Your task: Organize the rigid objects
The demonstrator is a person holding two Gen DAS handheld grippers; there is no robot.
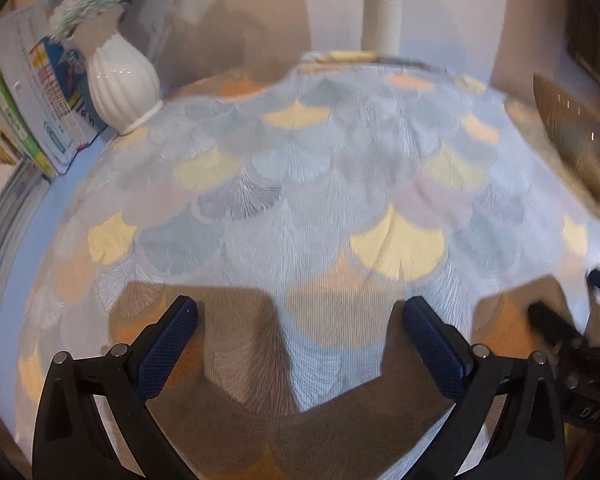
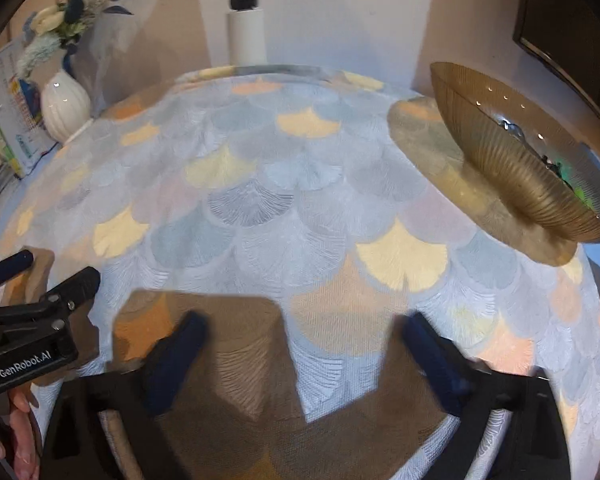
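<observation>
On the bench (image 2: 300, 208) stand one amber bowl (image 2: 512, 160), one white vase (image 2: 65, 108) of flowers (image 2: 60, 20), one stack of books (image 1: 24, 120) and one white post (image 2: 246, 32), with two grippers (image 1: 300, 344) (image 2: 304, 356).

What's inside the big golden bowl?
The golden bowl holds something small, dark and shiny with a bit of green near its far side. Its tilted near wall hides most of the inside.
</observation>
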